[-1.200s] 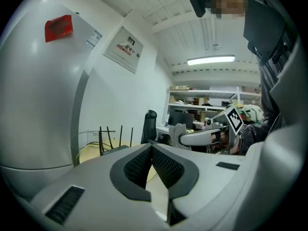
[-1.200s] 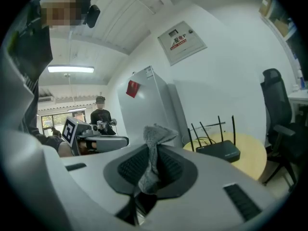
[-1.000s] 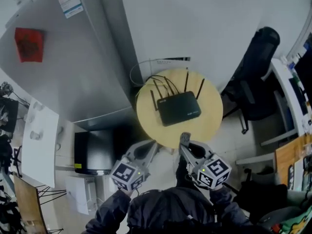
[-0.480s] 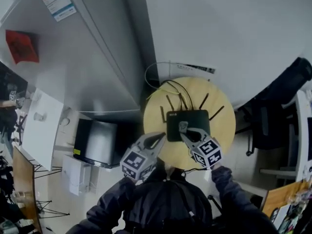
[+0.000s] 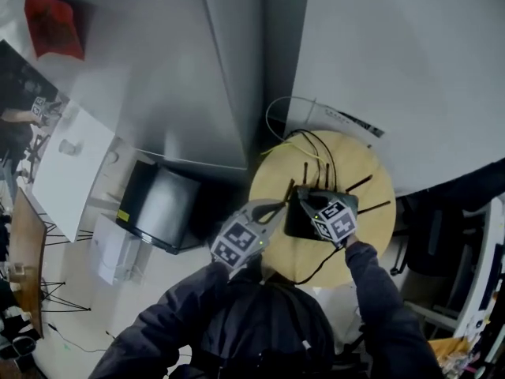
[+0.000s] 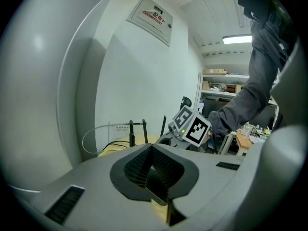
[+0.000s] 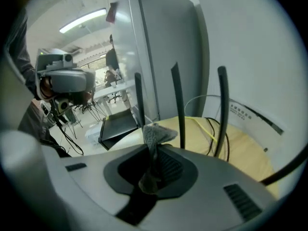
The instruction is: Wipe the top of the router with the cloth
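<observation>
1. On the middle of the round wooden table (image 5: 371, 239) lies one black router (image 5: 295, 224). It lies flat, and its antennas (image 7: 177, 105) stand up along the far edge. I count four of them in the right gripper view.
2. One small grey cloth (image 7: 155, 134) is pinched between the jaws of the right gripper (image 5: 304, 200), and a tuft sticks out beyond the tips. This gripper hangs over the near part of the router. Whether the cloth touches the top, I cannot tell.
3. The cloth looks soft, limp and very light, so I judge it wipes only if the jaws press it down flat. Little of it is free, so the hard tips could scrape the plastic.
4. The router seems to be a light, stiff plastic box that could slide on the smooth wood under a push. I think the best place to steady it is a side edge of the body. The thin antennas are a poor hold, because they probably fold.
5. The left gripper (image 5: 278, 206) is clenched on nothing. Its tips are just beside the left edge of the router, above the table.
6. Behind the router run several black cables (image 5: 316, 144), one yellow cable (image 7: 210, 127) and one white cable (image 5: 272, 113) in a loop toward the wall. In total I see two grippers, one table, one router and one cloth.
</observation>
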